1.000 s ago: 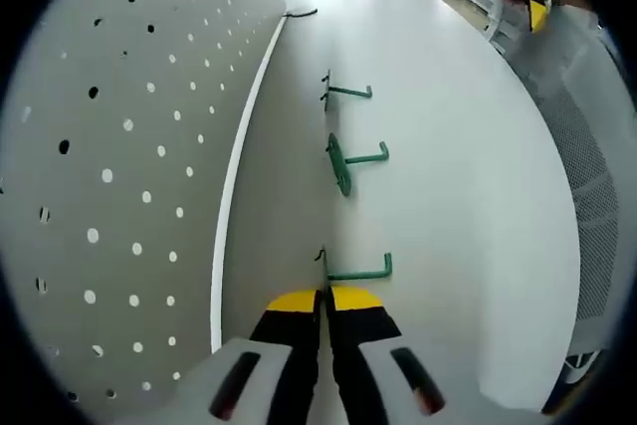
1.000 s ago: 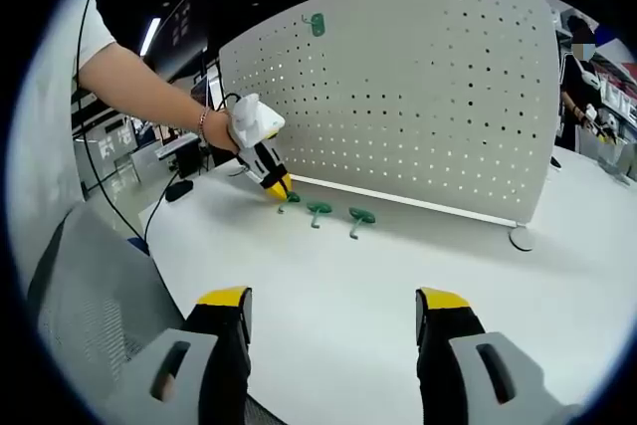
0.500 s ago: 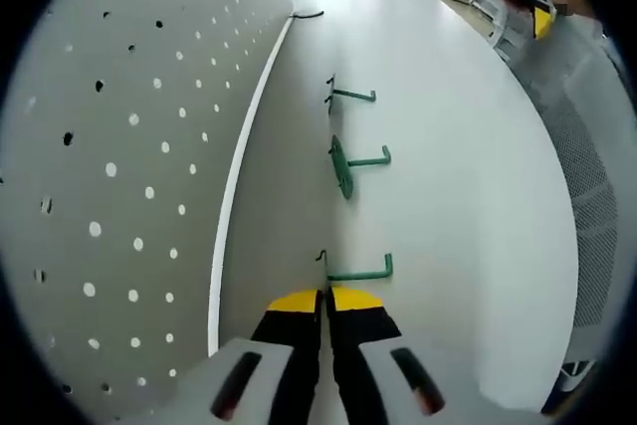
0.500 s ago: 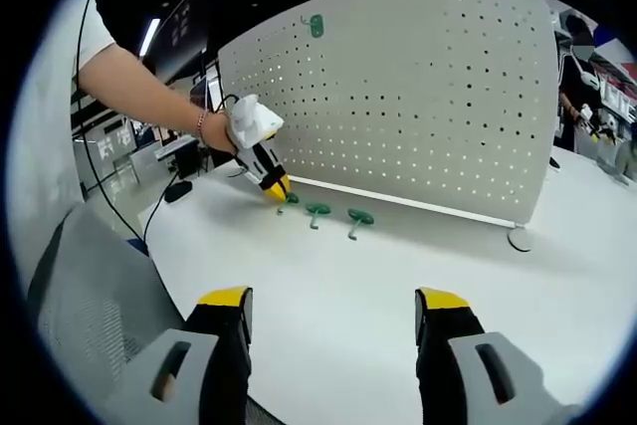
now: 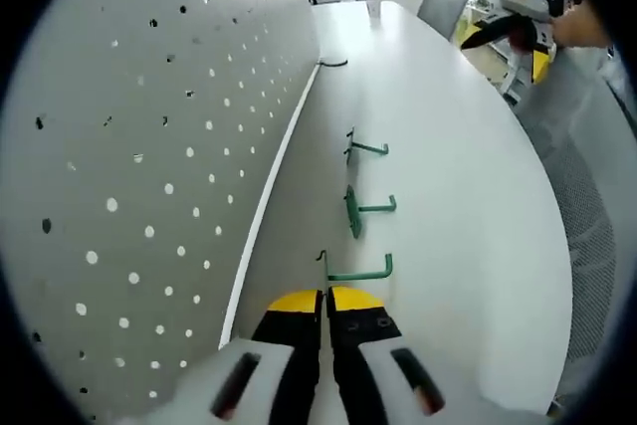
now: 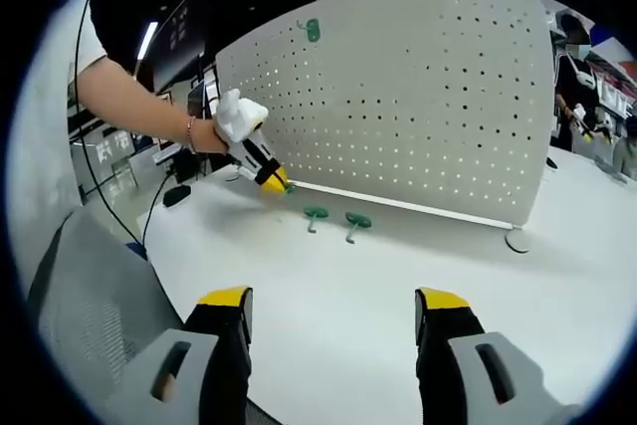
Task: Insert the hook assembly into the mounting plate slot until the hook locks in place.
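Green hook [image 5: 355, 271] clamped at its plate end in the closed left gripper [image 5: 325, 298], held just off the white table [image 5: 448, 216] beside the pegboard [image 5: 149, 146]. Two more hooks [image 6: 333, 220] lie on the table. Right gripper [image 6: 333, 311] spread wide, holding nothing. No legible writing.

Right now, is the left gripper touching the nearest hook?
Touching. In the left gripper view the left gripper is shut on the nearest hook, whose wire rises straight from between the tips.
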Motion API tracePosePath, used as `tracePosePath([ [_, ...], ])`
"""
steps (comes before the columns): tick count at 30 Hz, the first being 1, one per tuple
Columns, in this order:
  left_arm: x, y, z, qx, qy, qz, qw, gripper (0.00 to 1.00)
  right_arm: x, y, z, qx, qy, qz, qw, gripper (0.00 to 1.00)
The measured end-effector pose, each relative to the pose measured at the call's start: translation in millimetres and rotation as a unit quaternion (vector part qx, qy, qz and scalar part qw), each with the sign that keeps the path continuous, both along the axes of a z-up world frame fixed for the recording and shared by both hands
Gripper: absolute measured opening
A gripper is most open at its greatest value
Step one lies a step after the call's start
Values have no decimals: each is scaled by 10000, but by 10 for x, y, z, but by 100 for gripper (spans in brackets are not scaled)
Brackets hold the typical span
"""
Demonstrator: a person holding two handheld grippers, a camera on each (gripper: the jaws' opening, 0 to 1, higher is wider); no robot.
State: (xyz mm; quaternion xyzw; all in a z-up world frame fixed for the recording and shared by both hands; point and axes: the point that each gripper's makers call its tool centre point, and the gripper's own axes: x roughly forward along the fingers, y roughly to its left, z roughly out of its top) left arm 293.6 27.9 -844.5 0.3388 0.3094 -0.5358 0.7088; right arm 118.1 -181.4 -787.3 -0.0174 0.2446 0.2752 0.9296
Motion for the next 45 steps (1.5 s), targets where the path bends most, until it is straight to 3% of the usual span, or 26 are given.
tracePosePath([
  [5,37,-21,202,-380,-142,198,9990,2,-2,10,7,-17,-16,32,10000,64],
  [16,-49,-87,439,-868,-322,473,9946,2,-3,34,14,-79,-37,110,9999,64],
  [27,-148,-72,718,-1369,-577,894,9849,2,6,24,29,-92,-97,99,9999,64],
  [37,-277,-55,1032,-1936,-798,1215,9702,2,8,24,55,-101,-153,105,9998,64],
  [39,-312,-58,1132,-2178,-800,1340,9634,2,10,23,66,-91,-169,93,9998,64],
  [45,-478,-59,1334,-2544,-893,1461,9518,2,10,24,95,-101,-227,91,9997,64],
])
